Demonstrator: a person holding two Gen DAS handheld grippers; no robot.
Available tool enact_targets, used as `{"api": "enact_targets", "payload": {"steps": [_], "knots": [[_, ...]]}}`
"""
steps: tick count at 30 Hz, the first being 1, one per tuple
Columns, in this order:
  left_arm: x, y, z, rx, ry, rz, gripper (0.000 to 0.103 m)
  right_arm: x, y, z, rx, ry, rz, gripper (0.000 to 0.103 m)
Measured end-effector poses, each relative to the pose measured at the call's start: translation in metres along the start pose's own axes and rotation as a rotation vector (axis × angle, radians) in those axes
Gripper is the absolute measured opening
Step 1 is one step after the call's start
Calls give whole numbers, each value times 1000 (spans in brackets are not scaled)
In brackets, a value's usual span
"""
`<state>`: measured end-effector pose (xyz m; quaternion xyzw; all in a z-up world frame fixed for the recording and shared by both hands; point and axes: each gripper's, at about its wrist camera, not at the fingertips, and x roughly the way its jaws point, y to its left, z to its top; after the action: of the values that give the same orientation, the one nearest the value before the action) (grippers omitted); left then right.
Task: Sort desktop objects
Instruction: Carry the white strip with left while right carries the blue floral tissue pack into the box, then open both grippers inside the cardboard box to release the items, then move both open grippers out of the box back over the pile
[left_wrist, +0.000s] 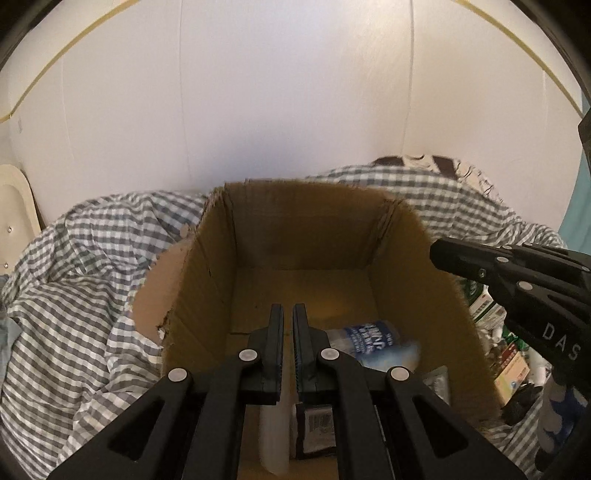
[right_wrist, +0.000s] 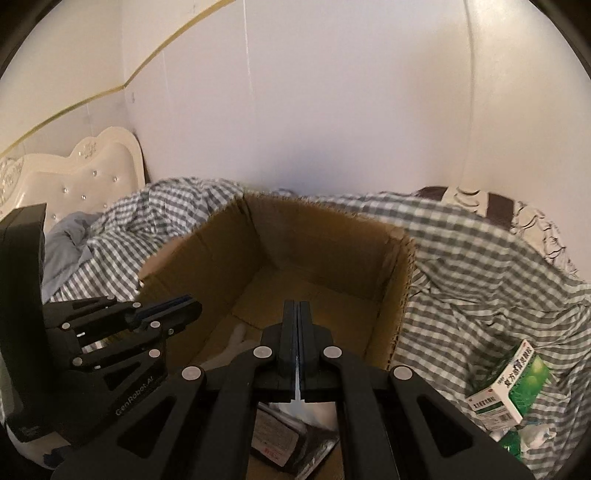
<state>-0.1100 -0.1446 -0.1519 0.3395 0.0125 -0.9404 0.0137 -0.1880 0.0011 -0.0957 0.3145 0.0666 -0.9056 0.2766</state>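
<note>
An open brown cardboard box (left_wrist: 402, 258) sits on a checked cloth; it also shows in the right wrist view (right_wrist: 332, 258). Inside lie a blue-and-white packet (left_wrist: 373, 341), a white bottle (left_wrist: 271, 439) and a dark packet (left_wrist: 317, 428). My left gripper (left_wrist: 288, 314) hangs over the box, jaws nearly together with a thin gap, holding nothing. My right gripper (right_wrist: 297, 310) is shut and empty above the box's near side. A green-and-white medicine box (right_wrist: 513, 387) lies on the cloth to the right of the box.
The grey-and-white checked cloth (left_wrist: 74, 288) is rumpled around the box. More small packages (left_wrist: 506, 354) lie right of the box. A white padded headboard (right_wrist: 74, 177) stands at the back left. A white wall is behind.
</note>
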Motion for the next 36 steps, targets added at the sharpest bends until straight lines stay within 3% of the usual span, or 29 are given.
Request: {"api": "enact_targets", "payload": {"steps": [10,16,18,19,21,24,26,30,33,36], "knots": [[-60,-32,17,26,-102,-25,6,-72,-1,10,9,-108,-42,0],[-98,-49,27,30,-181,-50,15,-122,-5,8,10,-163,-92,0],[-110,-57,28,43,-202,-56,24,-138,-10,6,12,-177,-114,6],[-117,-62,29,50,-218,-59,32,-146,-12,5,16,-185,-126,14],[-128,-70,31,60,-240,-69,35,-165,-20,0,33,-209,-150,25],[-141,-84,34,66,-269,-78,39,-190,-32,-5,55,-229,-171,26],[-149,-91,34,59,-288,-89,63,-207,-39,-9,75,-250,-194,27],[-159,-103,37,43,-305,-118,66,-237,-54,-17,120,-293,-230,52],[-169,-112,38,41,-324,-125,79,-258,-62,-21,144,-320,-252,54],[-180,-119,37,22,-351,-143,95,-276,-68,-25,157,-346,-276,66]]}}
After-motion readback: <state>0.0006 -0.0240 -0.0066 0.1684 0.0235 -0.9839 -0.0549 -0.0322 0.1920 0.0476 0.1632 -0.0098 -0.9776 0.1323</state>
